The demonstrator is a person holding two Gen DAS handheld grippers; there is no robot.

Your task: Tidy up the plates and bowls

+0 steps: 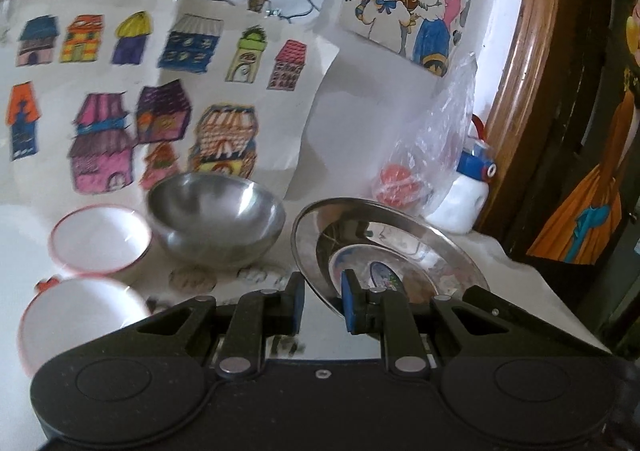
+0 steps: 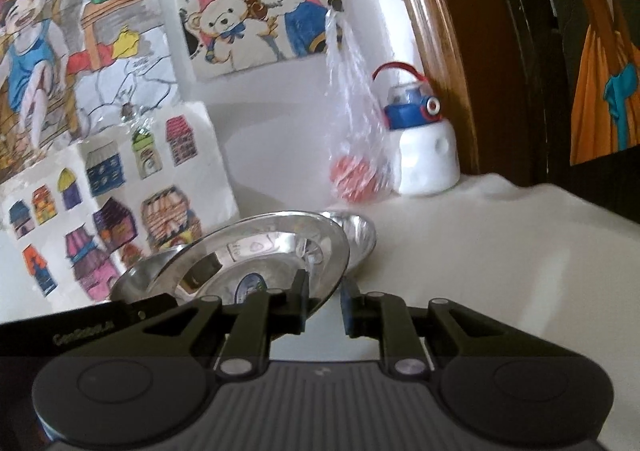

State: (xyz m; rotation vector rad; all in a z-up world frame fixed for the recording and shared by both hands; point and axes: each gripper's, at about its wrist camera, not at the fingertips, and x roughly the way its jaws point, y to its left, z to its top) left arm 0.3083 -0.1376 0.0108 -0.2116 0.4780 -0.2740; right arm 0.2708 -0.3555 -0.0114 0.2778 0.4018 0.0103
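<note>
Both claws apart, straddling tilted steel plate rim, seemingly ungripped; white tabletop.

The left gripper is matte black, with two rounded housings bearing raised discs, angular linkage arms pinned by silver rivets, and blue pads on its fingers; a small hex screw sits at the centre just behind the linkages. The right gripper has the same black build, silver pivots and blue-padded fingers, with a ribbed grey panel between its housings.
</note>
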